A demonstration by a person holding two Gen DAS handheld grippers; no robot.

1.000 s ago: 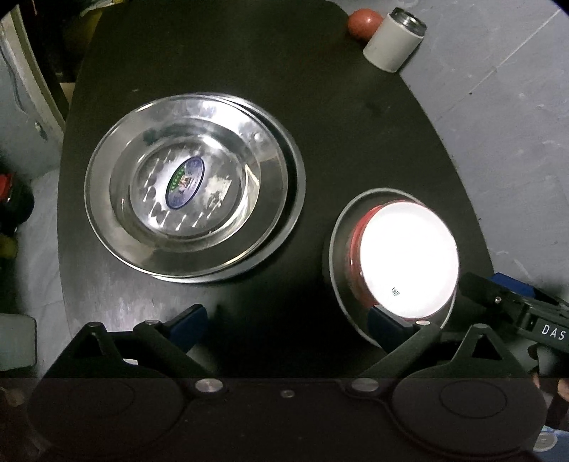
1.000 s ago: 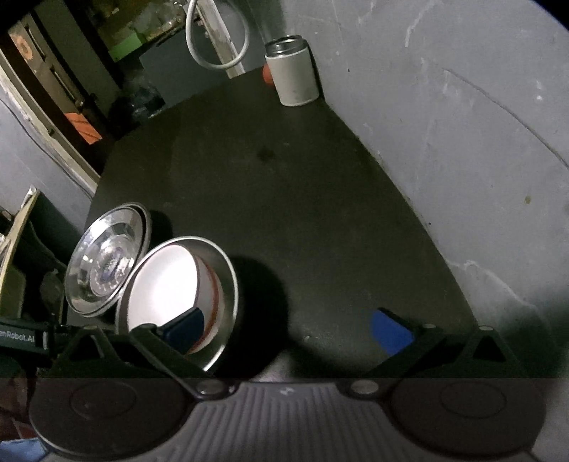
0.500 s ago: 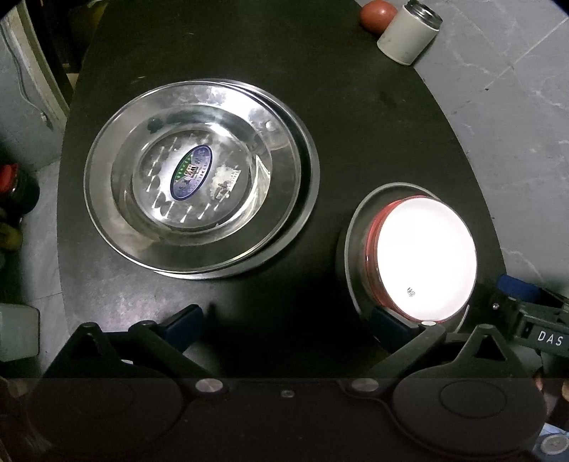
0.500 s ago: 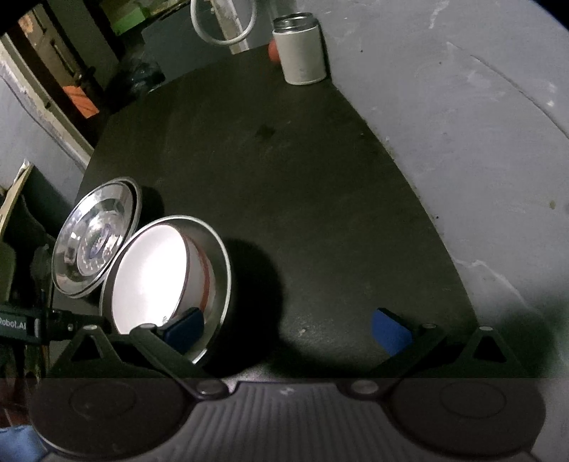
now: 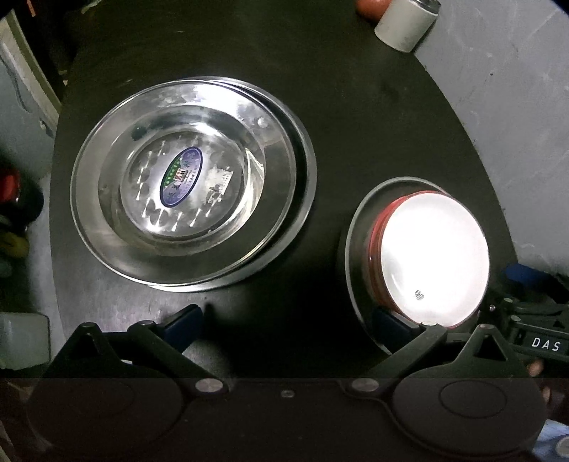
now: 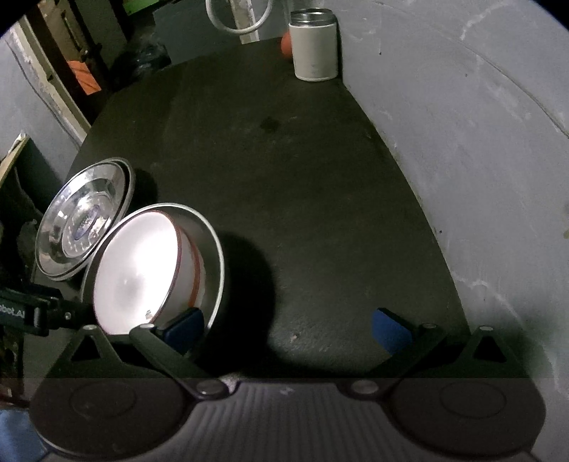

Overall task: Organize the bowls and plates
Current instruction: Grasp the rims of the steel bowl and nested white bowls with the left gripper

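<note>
Resting on a dark desk are two groups of dishes. Two stacked steel plates are being seen at the left side, the upper one bearing an oval blue sticker in its middle. Just beside them, apart from their rim, a white bowl with a red rim is sitting nested inside a steel bowl.

The left gripper is being held with its fingers spread wide and empty, one blue pad near the plates and the other at the steel bowl's near edge. The right gripper is likewise being held released, its left pad overlapping the steel bowl's rim; contact cannot be told.

A white canister with a metal top is standing at the far end against the grey wall, an orange-red round object just beside it.
</note>
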